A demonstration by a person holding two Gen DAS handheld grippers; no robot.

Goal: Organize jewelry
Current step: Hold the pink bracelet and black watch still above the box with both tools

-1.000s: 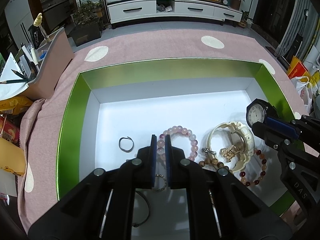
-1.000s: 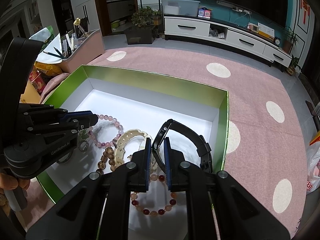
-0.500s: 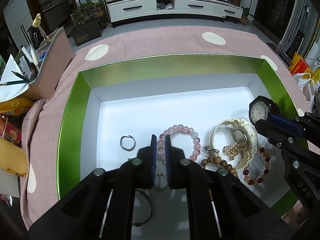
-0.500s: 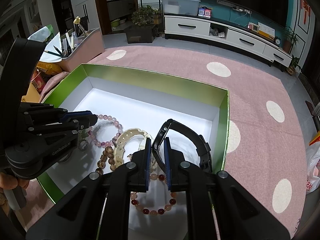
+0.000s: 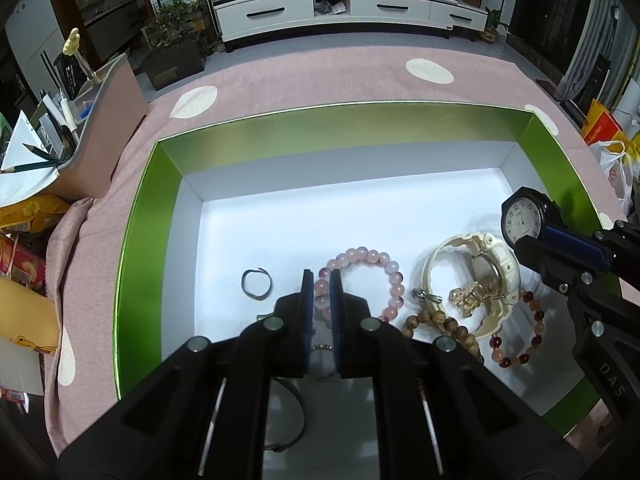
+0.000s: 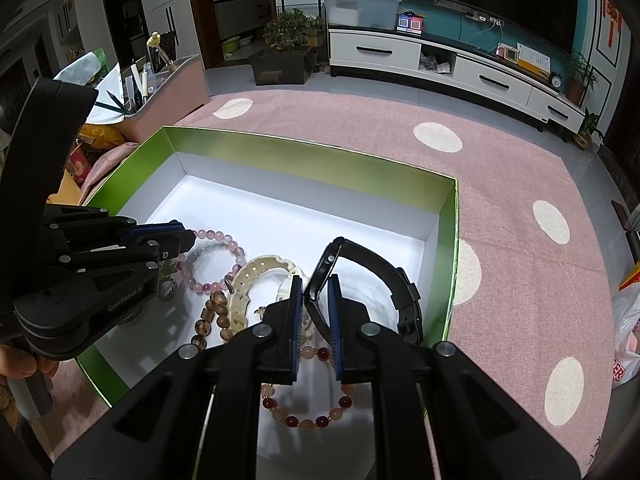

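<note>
Left wrist view: the left claw [image 5: 321, 280] is seen nearly closed, with the pink bead bracelet [image 5: 390, 276] pinched between its blue pads, low over the white floor of the green box [image 5: 136, 216]. A small dark ring [image 5: 257, 283] is seen lying just left of it. The black watch [image 6: 376, 268] is held up on its edge by the right claw [image 6: 316, 290], which is closed on the watch face, at the right end of the box. A cream watch [image 5: 496, 268], brown wooden beads [image 5: 440, 322] and a red bead bracelet [image 5: 524, 340] are piled close together between the claws. The box is set on a pink spotted cloth [image 6: 520, 184].
</note>
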